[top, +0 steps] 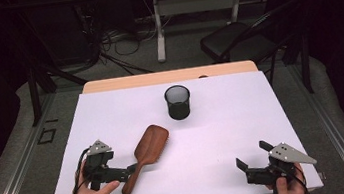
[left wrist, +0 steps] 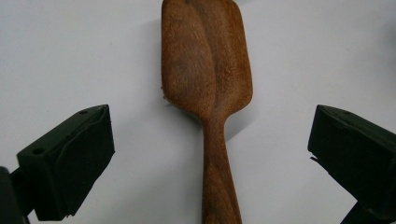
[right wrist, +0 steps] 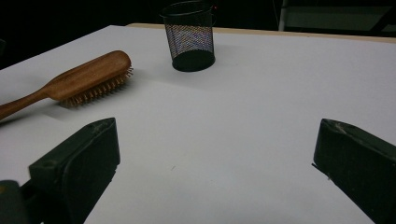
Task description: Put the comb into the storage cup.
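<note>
A brown wooden hairbrush (top: 150,145) (left wrist: 205,70) (right wrist: 88,72) lies bristles down on the white table (top: 242,113), its handle pointing toward the near left. My left gripper (top: 130,170) (left wrist: 210,154) is open, with one jaw on each side of the handle and neither touching it. A black mesh cup (top: 178,102) (right wrist: 189,39) stands upright near the table's far middle. At the near right, my right gripper (top: 253,156) (right wrist: 215,158) is open over bare table, with nothing between its jaws.
A wooden strip (top: 167,76) runs along the table's far edge. Beyond it are a dark chair (top: 235,38), floor cables (top: 117,43) and another desk's legs (top: 158,28). Bare surface spans the table's middle and right.
</note>
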A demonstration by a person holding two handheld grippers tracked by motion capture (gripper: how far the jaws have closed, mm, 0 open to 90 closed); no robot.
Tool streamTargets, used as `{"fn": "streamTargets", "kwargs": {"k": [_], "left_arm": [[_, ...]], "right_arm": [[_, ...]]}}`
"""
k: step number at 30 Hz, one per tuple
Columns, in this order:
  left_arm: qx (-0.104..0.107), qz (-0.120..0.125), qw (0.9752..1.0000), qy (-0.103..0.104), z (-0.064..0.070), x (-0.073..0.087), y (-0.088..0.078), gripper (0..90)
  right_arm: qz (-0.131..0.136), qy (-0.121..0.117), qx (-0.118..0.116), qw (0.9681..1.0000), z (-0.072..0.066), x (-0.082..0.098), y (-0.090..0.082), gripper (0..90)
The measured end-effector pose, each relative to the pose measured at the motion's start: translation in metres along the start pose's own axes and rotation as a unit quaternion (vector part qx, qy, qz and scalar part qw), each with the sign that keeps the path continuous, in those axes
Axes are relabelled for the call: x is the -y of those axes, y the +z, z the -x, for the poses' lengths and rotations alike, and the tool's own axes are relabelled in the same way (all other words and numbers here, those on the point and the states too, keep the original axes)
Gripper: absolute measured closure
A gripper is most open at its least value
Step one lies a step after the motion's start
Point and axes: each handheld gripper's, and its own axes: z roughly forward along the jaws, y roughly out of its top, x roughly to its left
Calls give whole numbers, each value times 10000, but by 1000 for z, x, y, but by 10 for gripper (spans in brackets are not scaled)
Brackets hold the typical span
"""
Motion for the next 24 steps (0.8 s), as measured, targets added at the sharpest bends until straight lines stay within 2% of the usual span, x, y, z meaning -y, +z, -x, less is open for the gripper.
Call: {"fn": "streamTargets", "kwargs": {"k": [15,17,24], "left_arm": [[-62,-427,9990,74,6,-2,21,20],[-59,-517,9986,48,7,-3,24,30],[-130,-599,9981,93,9,-6,32,89]], "right_arm": [[-43,4,-11,10000,0,0,1,3],[-55,9,-22,10000,0,1,1,4],[-37,24,-12,10000,1,1,1,7]]}}
